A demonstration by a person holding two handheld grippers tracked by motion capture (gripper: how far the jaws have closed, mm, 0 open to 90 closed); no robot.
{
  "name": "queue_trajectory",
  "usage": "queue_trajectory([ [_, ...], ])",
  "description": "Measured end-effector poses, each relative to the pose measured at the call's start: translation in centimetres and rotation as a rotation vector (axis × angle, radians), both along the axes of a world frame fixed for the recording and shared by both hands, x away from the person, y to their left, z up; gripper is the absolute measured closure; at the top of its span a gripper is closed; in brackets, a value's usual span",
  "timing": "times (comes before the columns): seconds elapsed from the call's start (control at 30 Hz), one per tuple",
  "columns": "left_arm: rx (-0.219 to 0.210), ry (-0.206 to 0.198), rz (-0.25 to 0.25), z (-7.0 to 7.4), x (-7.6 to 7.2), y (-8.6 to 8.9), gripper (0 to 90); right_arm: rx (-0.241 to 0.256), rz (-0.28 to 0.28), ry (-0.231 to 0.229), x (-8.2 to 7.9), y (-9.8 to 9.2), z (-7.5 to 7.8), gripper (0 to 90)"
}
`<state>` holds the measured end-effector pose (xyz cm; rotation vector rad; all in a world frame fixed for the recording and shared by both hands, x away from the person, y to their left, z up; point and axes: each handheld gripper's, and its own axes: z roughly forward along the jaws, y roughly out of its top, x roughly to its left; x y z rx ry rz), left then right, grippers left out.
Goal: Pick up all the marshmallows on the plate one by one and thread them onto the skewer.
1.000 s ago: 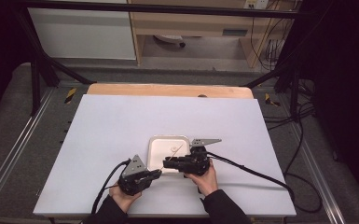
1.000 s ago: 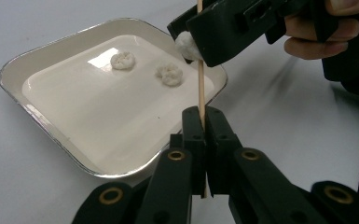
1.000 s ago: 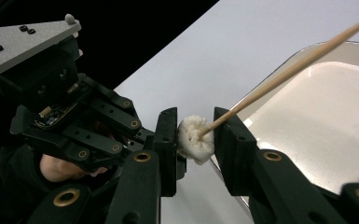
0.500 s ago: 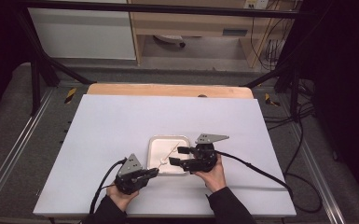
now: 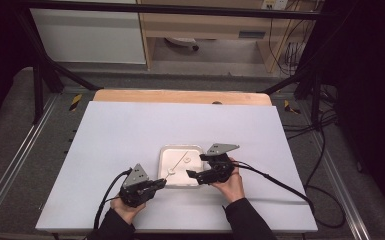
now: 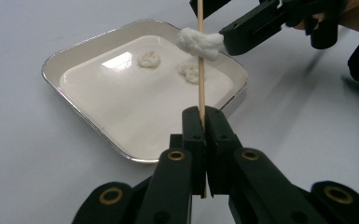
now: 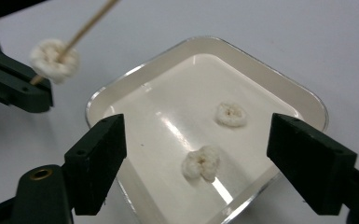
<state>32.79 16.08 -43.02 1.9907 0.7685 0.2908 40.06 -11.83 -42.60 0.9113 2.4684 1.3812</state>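
Right gripper [image 5: 192, 174] back, off tray [image 5: 166, 150]

Lab: framed test table [image 5: 130, 130], cables [image 5: 325, 145]

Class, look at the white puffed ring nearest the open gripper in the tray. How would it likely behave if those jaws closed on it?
The puffed ring looks airy and bumpy, so it is probably very light and may crumble under a firm squeeze. Lying flat in the glossy tray, it would likely slide if nudged. The right gripper stands open wide around it, so a gentle close seems wise.
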Motion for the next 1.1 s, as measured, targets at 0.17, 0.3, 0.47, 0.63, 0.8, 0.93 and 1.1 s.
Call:
queue_trajectory([
  [0.17, 0.005, 0.004, -0.003, -0.1, 0.0, -0.1, 87.5, -0.088, 0.009, -0.015, 0.4, 0.4, -1.4, 29.5],
  [0.3, 0.005, 0.006, -0.005, -0.1, 0.0, -0.1, 87.5, -0.118, 0.018, -0.019, 0.6, 0.8, -2.3, 35.8],
  [0.47, 0.005, 0.008, -0.007, -0.2, 0.1, -0.1, 87.5, -0.125, 0.021, -0.036, 0.7, 1.0, -2.8, 44.0],
  [0.63, 0.005, 0.009, -0.007, -0.2, 0.1, -0.1, 87.5, -0.127, 0.038, -0.059, 0.7, 1.1, -3.0, 49.7],
  [0.8, 0.008, 0.01, -0.009, -0.2, 0.1, -0.1, 87.5, -0.139, 0.048, -0.073, 0.6, 1.2, -3.2, 54.7],
  [0.93, 0.009, 0.008, -0.008, -0.2, 0.0, -0.1, 87.5, -0.138, 0.054, -0.074, 0.5, 1.3, -3.3, 58.8],
  [1.1, 0.008, 0.009, -0.01, -0.2, 0.0, -0.2, 87.5, -0.137, 0.046, -0.068, 0.5, 1.2, -3.3, 65.9],
])
